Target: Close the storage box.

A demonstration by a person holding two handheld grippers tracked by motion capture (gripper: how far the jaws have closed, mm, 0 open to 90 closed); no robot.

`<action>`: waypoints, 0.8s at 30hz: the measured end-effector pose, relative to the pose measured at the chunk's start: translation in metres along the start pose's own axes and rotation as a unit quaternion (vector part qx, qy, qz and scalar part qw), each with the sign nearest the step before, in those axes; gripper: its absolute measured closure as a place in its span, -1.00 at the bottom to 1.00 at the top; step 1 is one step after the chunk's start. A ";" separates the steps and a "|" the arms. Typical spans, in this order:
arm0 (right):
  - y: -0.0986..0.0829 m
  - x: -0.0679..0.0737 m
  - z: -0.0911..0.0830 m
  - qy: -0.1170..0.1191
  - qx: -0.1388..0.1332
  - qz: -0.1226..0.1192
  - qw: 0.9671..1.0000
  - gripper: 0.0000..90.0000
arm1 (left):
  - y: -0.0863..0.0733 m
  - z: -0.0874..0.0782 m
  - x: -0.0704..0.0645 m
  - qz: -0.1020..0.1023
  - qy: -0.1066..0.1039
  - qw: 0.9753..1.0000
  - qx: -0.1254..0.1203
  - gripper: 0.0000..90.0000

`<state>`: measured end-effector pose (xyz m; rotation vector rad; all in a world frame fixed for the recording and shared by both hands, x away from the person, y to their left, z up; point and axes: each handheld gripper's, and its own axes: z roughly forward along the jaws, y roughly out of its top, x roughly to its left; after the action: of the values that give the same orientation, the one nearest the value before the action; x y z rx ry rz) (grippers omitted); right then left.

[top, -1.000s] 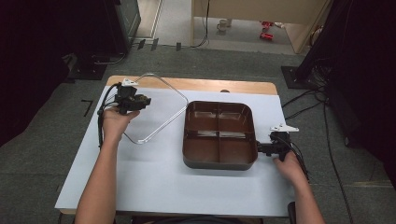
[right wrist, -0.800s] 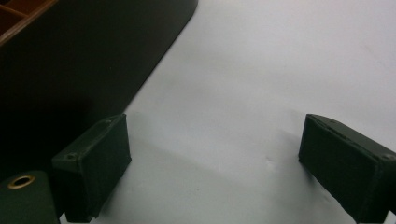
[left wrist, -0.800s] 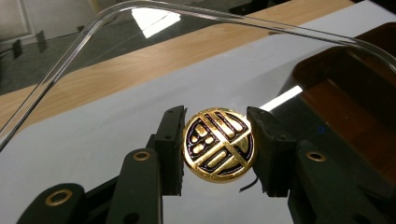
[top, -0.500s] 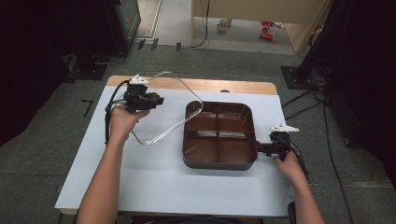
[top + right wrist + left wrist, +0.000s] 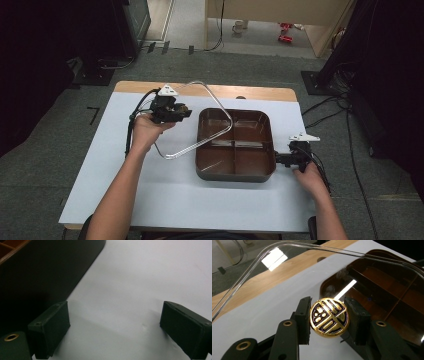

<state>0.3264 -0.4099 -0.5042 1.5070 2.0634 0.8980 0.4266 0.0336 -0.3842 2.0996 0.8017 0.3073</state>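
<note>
- Clear plastic lid (image 5: 192, 120), held by its round gold knob (image 5: 329, 317), hangs tilted above the worktop's left half, its right edge already over the left side of the brown four-compartment tray (image 5: 260, 172).
- Left tool (image 5: 170, 111) is clamped on that knob, one jaw pressed to each side, as the left gripper view shows from close up.
- Right tool (image 5: 292, 159) sits on the worktop touching or just beside the tray's right wall, jaws spread wide with nothing between them.
- Judging from how things lie, the step in hand is setting the lid onto the tray: it probably needs levelling first, then its rounded corners lined up with the tray's corners before lowering, with the grip on the knob kept firm so the lid does not swing.
- Right tool looks well placed to brace the tray against sliding on the smooth surface.
- White sheet covers the worktop (image 5: 125, 195); a strip of bare wood shows along the far edge.
- Grey carpet surrounds it, with black cables, dark equipment at both sides and a pale cabinet beyond.
</note>
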 end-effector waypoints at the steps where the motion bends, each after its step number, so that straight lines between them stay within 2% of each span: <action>1: 0.000 0.000 0.000 0.000 0.000 0.000 1.000 -0.81 | 0.000 0.002 -0.001 0.000 -0.006 1.000 0.001 0.33; 5: 0.000 0.000 0.000 0.000 -0.001 -0.001 1.000 -0.81 | 0.003 0.009 -0.005 -0.005 -0.028 1.000 0.006 0.33; 10: 0.000 0.000 0.000 0.000 0.000 0.000 1.000 -0.81 | 0.007 0.016 -0.020 0.024 -0.037 0.999 0.005 0.33; 15: 0.000 0.000 0.000 0.000 0.000 0.000 1.000 -0.81 | 0.011 0.024 -0.031 0.043 -0.047 0.998 0.004 0.33; 21: 0.000 0.000 0.000 0.000 0.000 0.000 1.000 -0.81 | 0.014 0.036 -0.046 0.075 -0.065 0.995 0.008 0.33; 24: 0.000 0.000 0.000 0.000 0.000 0.000 1.000 -0.81 | 0.016 0.043 -0.052 0.084 -0.077 0.993 0.011 0.33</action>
<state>0.3263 -0.4099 -0.5041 1.5062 2.0643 0.8975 0.4142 -0.0337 -0.3941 2.1852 0.5406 0.2229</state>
